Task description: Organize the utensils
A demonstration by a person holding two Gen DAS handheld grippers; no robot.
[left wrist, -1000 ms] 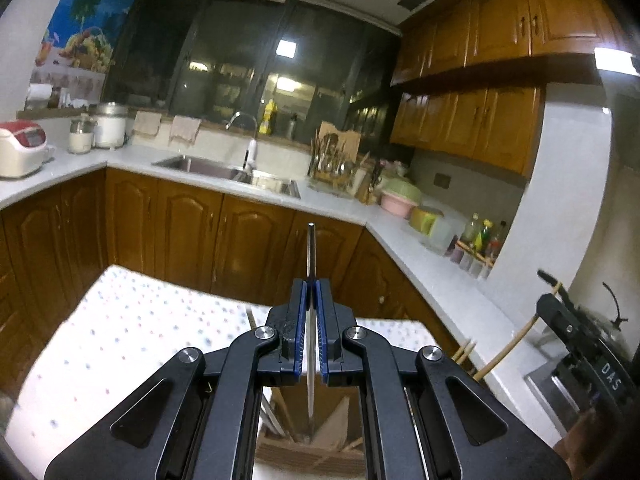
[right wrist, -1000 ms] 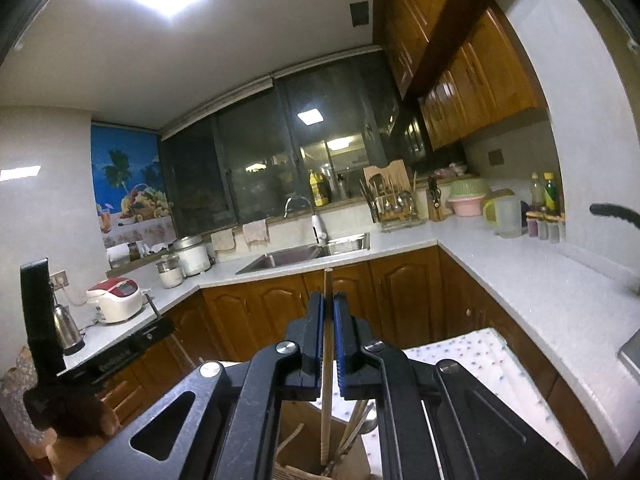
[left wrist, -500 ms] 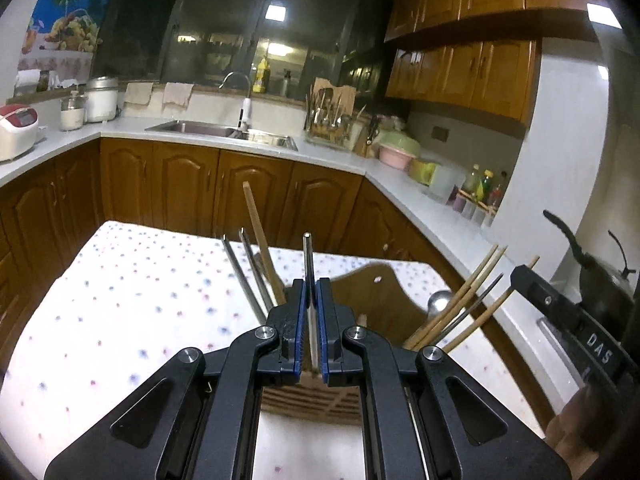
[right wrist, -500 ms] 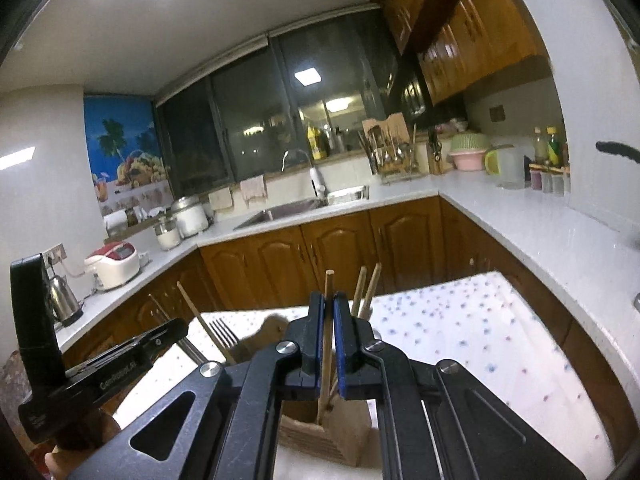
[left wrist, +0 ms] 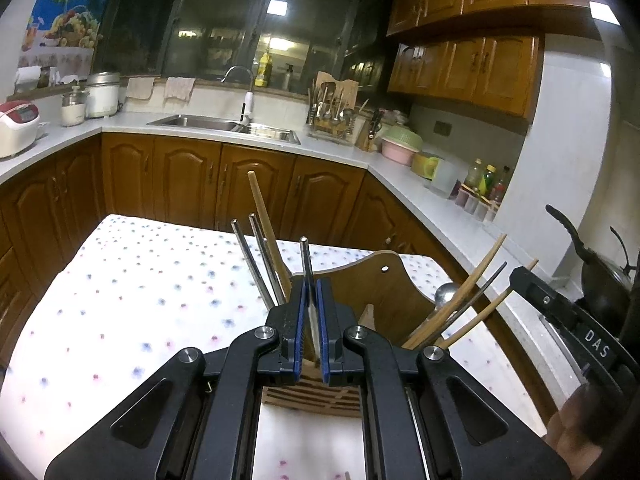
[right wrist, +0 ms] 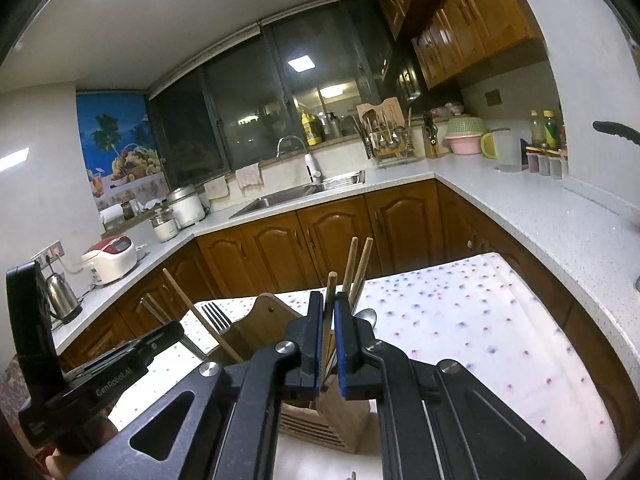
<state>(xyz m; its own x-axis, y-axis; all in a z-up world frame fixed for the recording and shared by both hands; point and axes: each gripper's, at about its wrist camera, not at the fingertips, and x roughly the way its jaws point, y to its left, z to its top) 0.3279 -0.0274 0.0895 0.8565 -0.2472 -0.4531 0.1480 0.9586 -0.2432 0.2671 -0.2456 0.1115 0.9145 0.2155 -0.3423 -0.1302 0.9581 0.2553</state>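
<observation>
The slatted wooden utensil holder (left wrist: 384, 292) with its tall arched back board stands on the white tablecloth with small coloured dots (left wrist: 132, 304), directly under both of your tools. Your left gripper (left wrist: 311, 312) is clamped on a thin metal chopstick (left wrist: 305, 256), which stands nearly upright between the blue pads with its lower end down inside the holder's left compartment. Just left of it in that compartment lean two more metal chopsticks (left wrist: 256, 264) and one light wooden chopstick (left wrist: 266, 228). In the right compartment, several wooden chopsticks (left wrist: 468, 300) and a metal spoon (left wrist: 446, 294) fan out to the right.

Your right gripper (right wrist: 327, 340) is clenched on a wooden chopstick (right wrist: 330, 292), also upright, its lower end inside the holder (right wrist: 260, 320). Two wooden chopsticks (right wrist: 358, 264) rise just behind it, and a metal fork (right wrist: 216, 316) shows in the far-left compartment.

Beyond the table run brown wooden cabinets (left wrist: 188, 176) under a pale countertop (right wrist: 560, 224), with a steel sink (left wrist: 224, 124) at the far side.
</observation>
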